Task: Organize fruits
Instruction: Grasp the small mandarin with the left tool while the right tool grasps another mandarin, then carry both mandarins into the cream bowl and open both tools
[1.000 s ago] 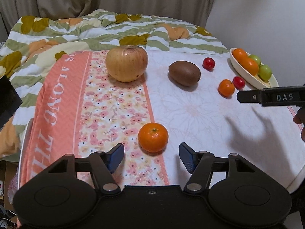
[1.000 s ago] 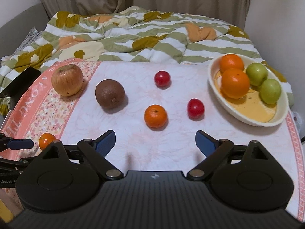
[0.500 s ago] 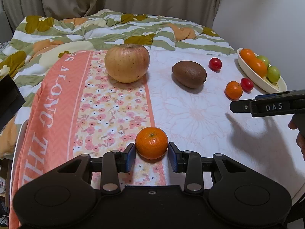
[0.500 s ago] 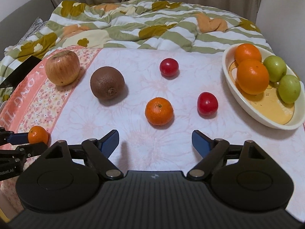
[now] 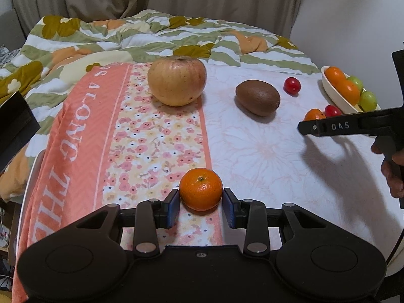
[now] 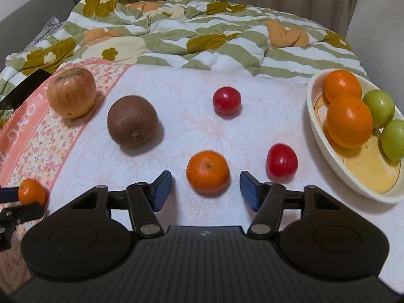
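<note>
My left gripper [image 5: 200,205] is shut on a small mandarin [image 5: 201,188] on the floral cloth; it also shows in the right wrist view [image 6: 31,192]. My right gripper [image 6: 205,188] is open, its fingers either side of a second mandarin [image 6: 207,171] without touching it. A cream bowl [image 6: 328,156] at the right holds two oranges [image 6: 349,121] and two green fruits [image 6: 378,108]. An apple [image 6: 72,92], a kiwi [image 6: 132,121] and two red tomatoes [image 6: 226,100] [image 6: 282,161] lie loose on the cloth.
A rumpled striped and flowered quilt [image 6: 202,32] lies behind the cloth. A dark object [image 5: 15,128] sticks in at the left edge. A wall [image 5: 341,12] stands right behind the bowl.
My left gripper has closed on the small mandarin. My right gripper has moved forward and its fingers now flank the second mandarin.
</note>
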`<action>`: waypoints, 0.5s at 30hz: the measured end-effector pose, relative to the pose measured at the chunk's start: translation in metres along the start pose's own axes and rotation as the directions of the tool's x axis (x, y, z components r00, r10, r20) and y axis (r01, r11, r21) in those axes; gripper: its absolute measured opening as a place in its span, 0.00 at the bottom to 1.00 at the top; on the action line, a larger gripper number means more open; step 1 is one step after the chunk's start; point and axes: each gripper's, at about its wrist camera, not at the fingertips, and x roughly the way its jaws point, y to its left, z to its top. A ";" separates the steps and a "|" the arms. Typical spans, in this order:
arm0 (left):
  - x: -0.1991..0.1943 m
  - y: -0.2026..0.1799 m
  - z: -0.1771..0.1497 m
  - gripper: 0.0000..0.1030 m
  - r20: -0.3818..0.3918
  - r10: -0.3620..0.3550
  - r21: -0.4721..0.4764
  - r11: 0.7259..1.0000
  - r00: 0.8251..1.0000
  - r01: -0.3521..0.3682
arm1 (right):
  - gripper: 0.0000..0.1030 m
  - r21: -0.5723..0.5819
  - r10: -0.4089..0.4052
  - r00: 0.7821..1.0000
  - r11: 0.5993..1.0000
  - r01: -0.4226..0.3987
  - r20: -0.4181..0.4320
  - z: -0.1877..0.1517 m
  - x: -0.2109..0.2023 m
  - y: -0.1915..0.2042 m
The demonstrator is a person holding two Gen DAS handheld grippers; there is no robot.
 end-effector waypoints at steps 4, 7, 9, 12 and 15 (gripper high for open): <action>-0.005 0.002 0.001 0.39 0.012 0.008 -0.016 1.000 1.000 -0.008 | 0.49 -0.037 -0.002 1.000 0.999 0.003 0.023 0.004 -0.005 0.004; -0.012 0.001 0.003 0.39 0.024 0.007 -0.020 1.000 1.000 -0.006 | 0.49 -0.043 0.008 1.000 0.999 -0.007 0.028 0.005 -0.011 0.006; -0.017 0.000 0.004 0.39 0.034 0.002 -0.020 1.000 0.999 -0.002 | 0.49 -0.042 0.012 0.999 0.999 -0.011 0.030 0.005 -0.016 0.008; -0.026 -0.003 0.006 0.39 0.049 -0.004 -0.010 1.000 0.999 0.005 | 0.49 -0.036 0.014 0.999 0.999 -0.013 0.039 0.005 -0.028 0.010; -0.035 -0.007 0.007 0.39 0.069 -0.011 0.006 1.000 0.998 0.011 | 0.49 -0.025 0.014 0.999 1.000 -0.013 0.051 0.004 -0.042 0.011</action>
